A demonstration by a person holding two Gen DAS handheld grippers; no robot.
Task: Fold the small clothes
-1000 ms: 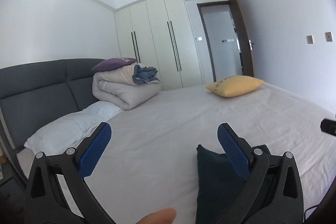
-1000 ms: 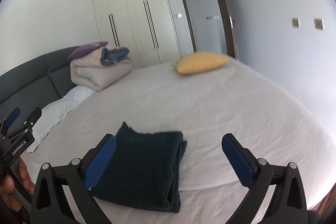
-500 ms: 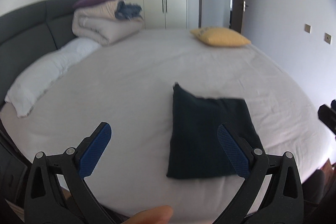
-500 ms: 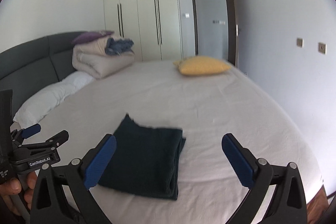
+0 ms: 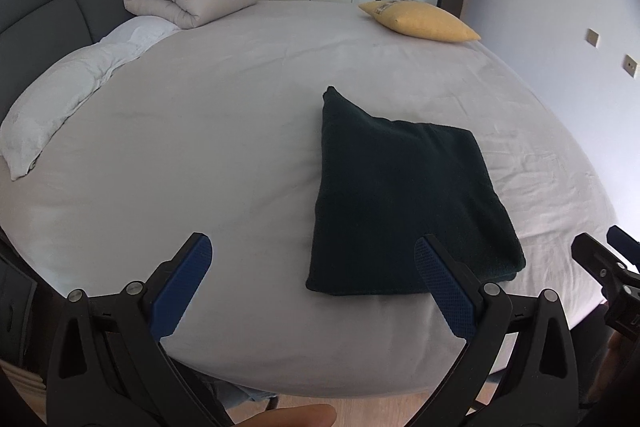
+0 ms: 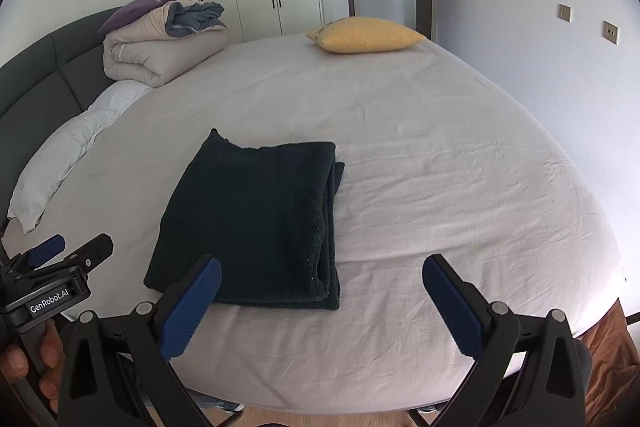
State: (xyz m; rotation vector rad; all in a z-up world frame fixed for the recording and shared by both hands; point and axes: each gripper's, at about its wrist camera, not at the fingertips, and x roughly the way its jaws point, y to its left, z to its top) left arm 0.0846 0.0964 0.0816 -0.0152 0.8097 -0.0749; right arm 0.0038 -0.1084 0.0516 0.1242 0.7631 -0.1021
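While the left wrist view looked down, the left gripper [image 5: 312, 291] hung wide open and empty; one dark green, thick knitted garment [image 5: 404, 203] lay ahead and slightly right of it, folded into a neat rectangle on the pale grey bedsheet [image 5: 224, 131]. Folding looked essentially finished, with perhaps only a tidy or another piece left.

From the right wrist view, the right gripper [image 6: 320, 303] was equally spread, holding nothing, the garment [image 6: 256, 219] ahead to its left. I counted one garment, one mustard cushion [image 6: 366, 35], one rolled beige duvet [image 6: 160, 51], one white pillow [image 6: 68, 155].
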